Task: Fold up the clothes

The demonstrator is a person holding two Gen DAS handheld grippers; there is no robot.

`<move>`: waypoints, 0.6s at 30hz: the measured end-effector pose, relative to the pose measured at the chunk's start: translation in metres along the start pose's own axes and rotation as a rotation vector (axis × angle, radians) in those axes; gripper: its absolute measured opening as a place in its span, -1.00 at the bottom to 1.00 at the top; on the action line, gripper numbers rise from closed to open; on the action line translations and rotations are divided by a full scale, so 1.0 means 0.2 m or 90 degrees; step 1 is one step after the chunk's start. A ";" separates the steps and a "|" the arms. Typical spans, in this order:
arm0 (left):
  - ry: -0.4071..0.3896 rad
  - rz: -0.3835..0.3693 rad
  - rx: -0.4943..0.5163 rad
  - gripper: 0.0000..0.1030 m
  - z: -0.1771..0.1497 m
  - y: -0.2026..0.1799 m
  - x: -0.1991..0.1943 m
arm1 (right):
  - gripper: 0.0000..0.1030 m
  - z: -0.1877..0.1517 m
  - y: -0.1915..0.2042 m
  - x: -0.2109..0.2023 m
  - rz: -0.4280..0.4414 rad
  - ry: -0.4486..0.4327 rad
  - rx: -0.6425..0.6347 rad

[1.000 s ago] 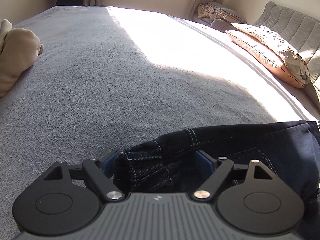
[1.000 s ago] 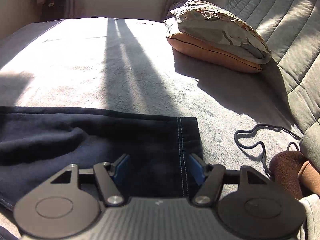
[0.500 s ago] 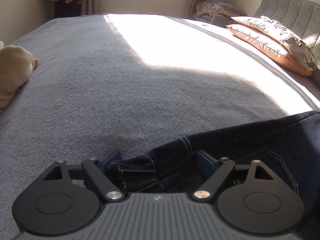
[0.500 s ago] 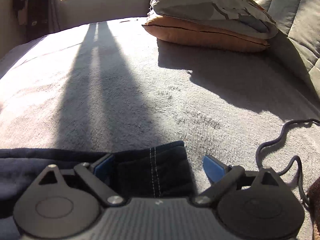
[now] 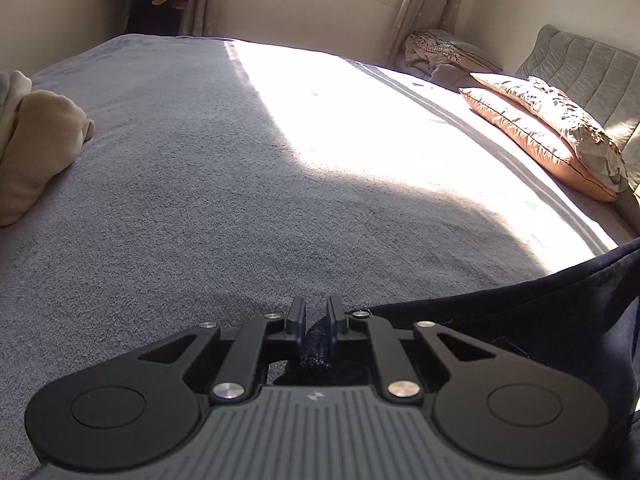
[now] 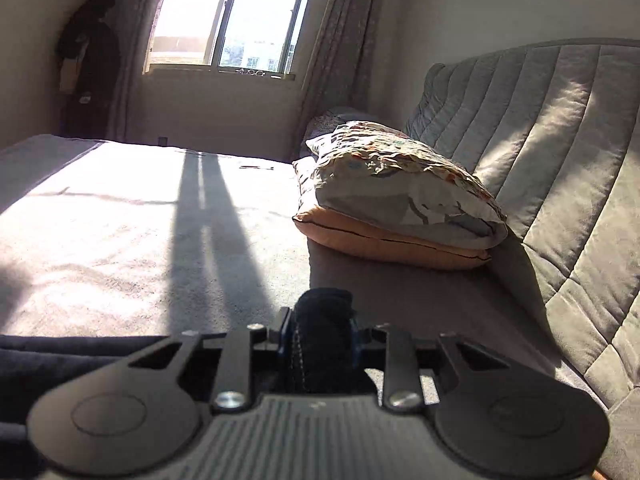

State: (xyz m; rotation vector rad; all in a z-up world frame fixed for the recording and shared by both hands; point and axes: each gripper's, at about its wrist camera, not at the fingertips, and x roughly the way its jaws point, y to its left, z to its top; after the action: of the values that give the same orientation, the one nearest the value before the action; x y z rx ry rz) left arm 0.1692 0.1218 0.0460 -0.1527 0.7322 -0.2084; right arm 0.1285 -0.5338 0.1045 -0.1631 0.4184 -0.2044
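Dark blue jeans (image 5: 520, 320) lie on the grey bed cover (image 5: 200, 200), stretching from the lower right of the left wrist view. My left gripper (image 5: 314, 314) is closing, and its blue pads pinch a bunched edge of the denim. In the right wrist view the jeans (image 6: 60, 356) hang off to the left. My right gripper (image 6: 320, 326) is closing too, with a thick wad of the stitched hem pressed between its pads and lifted off the bed.
A folded beige garment (image 5: 36, 152) lies at the bed's left side. Two stacked pillows (image 6: 400, 200) rest against the quilted grey headboard (image 6: 540, 160) on the right. Sunlight from the window (image 6: 224, 20) falls across the far half of the bed.
Both grippers went from wide open around the jeans to pinched on the fabric. The right gripper rose and tilted up with its hem, so the cable on the bed left its view.
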 end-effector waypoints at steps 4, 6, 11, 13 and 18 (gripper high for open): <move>-0.002 -0.038 -0.052 0.16 0.01 0.10 -0.08 | -0.44 0.06 -0.01 -0.14 -0.009 -0.007 -0.015; -0.012 -0.053 -0.054 0.21 0.01 0.11 -0.11 | -0.44 0.03 -0.01 -0.15 -0.017 0.015 -0.022; 0.028 -0.056 0.025 0.57 -0.06 0.02 -0.06 | -0.43 -0.16 0.04 -0.11 -0.039 0.072 -0.012; 0.038 -0.023 0.085 0.59 -0.10 -0.05 -0.03 | -0.43 -0.20 0.05 -0.10 -0.044 0.083 0.014; 0.029 0.050 0.095 -0.41 -0.09 -0.07 0.01 | -0.43 -0.19 0.06 -0.11 -0.054 0.089 0.036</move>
State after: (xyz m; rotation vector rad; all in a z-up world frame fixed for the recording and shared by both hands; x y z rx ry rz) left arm 0.1563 0.1067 0.0351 0.0223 0.7641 -0.1909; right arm 0.0948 -0.5218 0.0774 -0.1109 0.5446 -0.3125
